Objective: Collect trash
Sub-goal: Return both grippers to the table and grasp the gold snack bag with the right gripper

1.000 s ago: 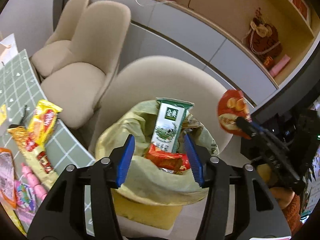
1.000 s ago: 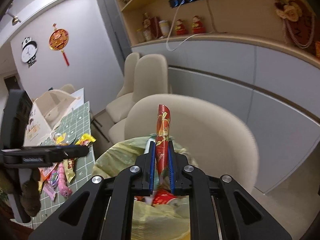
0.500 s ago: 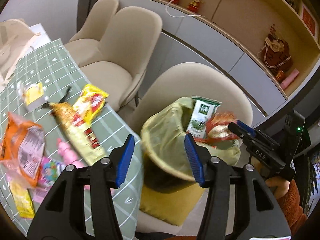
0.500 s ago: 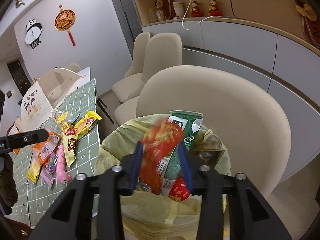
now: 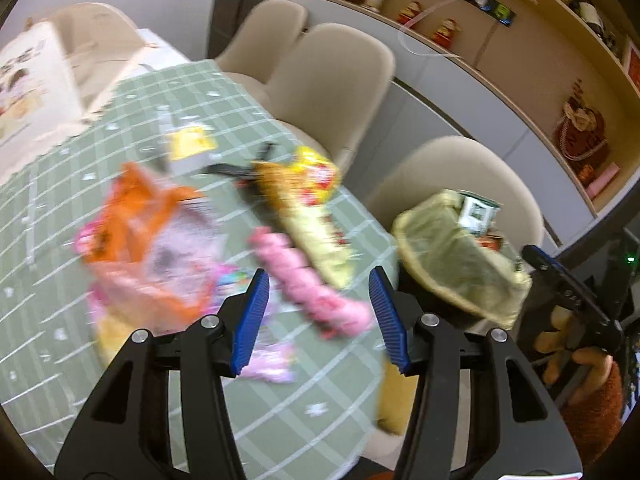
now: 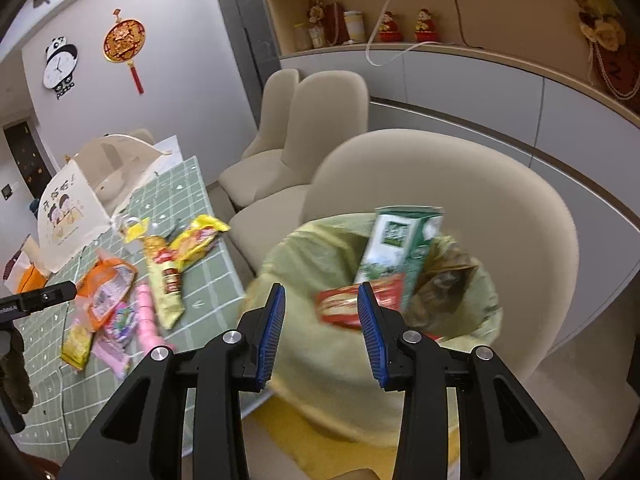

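A bin with a yellow-green liner [image 6: 344, 344] stands on a beige chair by the table edge, holding a green carton [image 6: 400, 248] and a red snack wrapper [image 6: 356, 304]. My right gripper [image 6: 320, 332] hovers open over the bin's near rim, nothing between its blue pads. My left gripper [image 5: 316, 316] is open above the green checked table [image 5: 312, 412], over a pink wrapper [image 5: 308, 284]. Around it lie an orange packet [image 5: 136, 216], a yellow packet [image 5: 316, 176] and a pale long packet [image 5: 320, 240]. The bin [image 5: 452, 264] shows at the right in the left wrist view.
Beige chairs [image 6: 320, 128] stand along the table's far side. A white paper bag [image 6: 76, 208] sits at the table's far end. Grey cabinets and a shelf with ornaments [image 6: 404, 24] run behind. The right gripper [image 5: 568, 292] and a hand show at the left wrist view's right edge.
The right gripper opened and dropped the red wrapper into the bin. The left gripper swung left from over the bin to above the wrappers on the table.
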A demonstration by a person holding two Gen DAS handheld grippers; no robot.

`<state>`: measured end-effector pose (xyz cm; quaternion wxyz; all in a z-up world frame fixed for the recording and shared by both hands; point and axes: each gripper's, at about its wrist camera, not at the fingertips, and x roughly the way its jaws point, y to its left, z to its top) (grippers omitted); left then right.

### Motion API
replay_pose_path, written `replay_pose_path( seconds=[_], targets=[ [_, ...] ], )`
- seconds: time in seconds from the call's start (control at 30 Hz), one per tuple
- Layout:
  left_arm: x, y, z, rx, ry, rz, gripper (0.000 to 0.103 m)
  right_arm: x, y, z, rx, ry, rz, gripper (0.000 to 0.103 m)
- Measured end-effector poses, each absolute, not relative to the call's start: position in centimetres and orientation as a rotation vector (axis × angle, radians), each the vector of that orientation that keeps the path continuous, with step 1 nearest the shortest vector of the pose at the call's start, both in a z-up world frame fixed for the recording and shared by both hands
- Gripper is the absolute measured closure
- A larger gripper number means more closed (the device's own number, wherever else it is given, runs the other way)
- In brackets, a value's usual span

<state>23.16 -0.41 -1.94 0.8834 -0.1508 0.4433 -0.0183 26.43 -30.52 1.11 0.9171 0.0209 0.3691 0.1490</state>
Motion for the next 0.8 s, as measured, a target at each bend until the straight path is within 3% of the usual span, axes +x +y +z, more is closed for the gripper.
replay_pose_path(
  seconds=[0.1, 0.2, 0.47, 0.8],
  targets=[
    [21.0, 3.2, -2.0, -0.308, 0.909, 0.019, 0.053, 24.6, -27.3, 1.5, 0.042, 0.75, 0.333, 0.067],
    [18.8, 7.3, -2.3, -0.309, 0.89, 0.07, 0.053, 23.5, -24.4, 1.9, 0.041, 0.74, 0.358, 0.058],
    [15.7, 16.4, -3.8, -0.367, 0.879, 0.123, 0.05, 20.1, -16.7, 0.9, 0.043, 0.766, 0.393, 0.05],
    [20.8, 14.2, -2.6, -0.365, 0.808, -0.05, 0.05, 21.4, -12.1, -0.6, -0.171, 0.836, 0.41, 0.05]
  ],
)
